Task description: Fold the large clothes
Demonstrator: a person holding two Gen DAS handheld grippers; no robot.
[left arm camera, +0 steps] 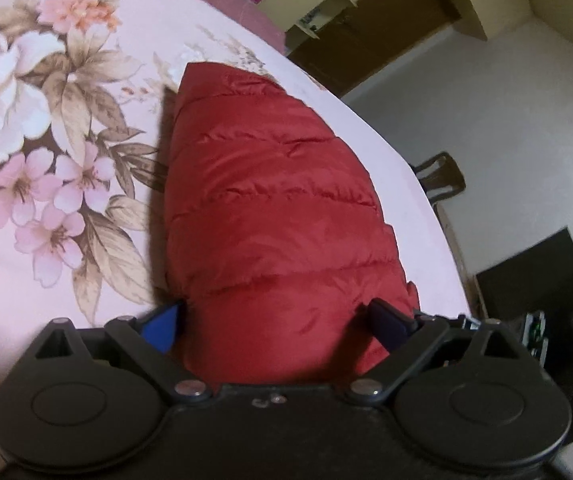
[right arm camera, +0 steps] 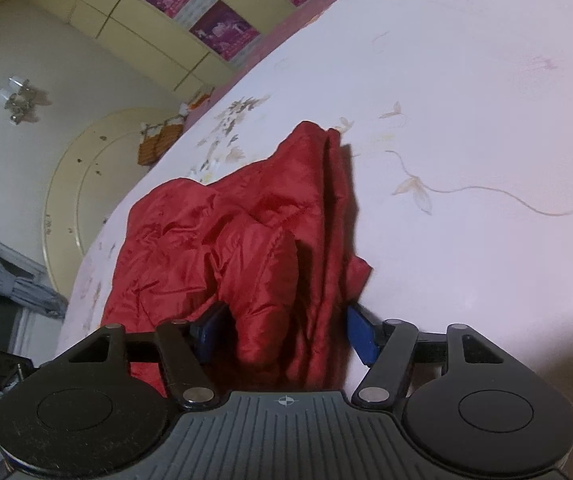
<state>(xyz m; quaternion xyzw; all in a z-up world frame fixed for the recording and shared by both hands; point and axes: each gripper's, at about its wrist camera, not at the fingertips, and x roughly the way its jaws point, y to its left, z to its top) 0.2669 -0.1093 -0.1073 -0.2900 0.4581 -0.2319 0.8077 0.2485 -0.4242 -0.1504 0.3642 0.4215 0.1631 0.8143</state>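
A red quilted puffer jacket [left arm camera: 270,200] lies on a pink floral bed sheet [left arm camera: 46,240] close to the bed's right edge. In the left wrist view its smooth padded body runs away from me, and my left gripper [left arm camera: 278,320] is shut on its near end, with the blue pads [left arm camera: 166,320] wide apart and the padding filling the gap. In the right wrist view the jacket [right arm camera: 222,248] is crumpled, with a sleeve and folds bunched up. My right gripper [right arm camera: 284,330] is shut on that bunch, each blue pad [right arm camera: 360,332] against fabric.
The sheet [right arm camera: 466,120] spreads wide to the right of the jacket. Beyond the bed's edge are a pale floor, a brown chair [left arm camera: 442,180] and a dark box [left arm camera: 546,280]. A cream round panel [right arm camera: 86,168], hanging baskets [right arm camera: 158,140], a grey curtain [right arm camera: 6,280] and a cupboard with purple posters [right arm camera: 222,32] stand beyond.
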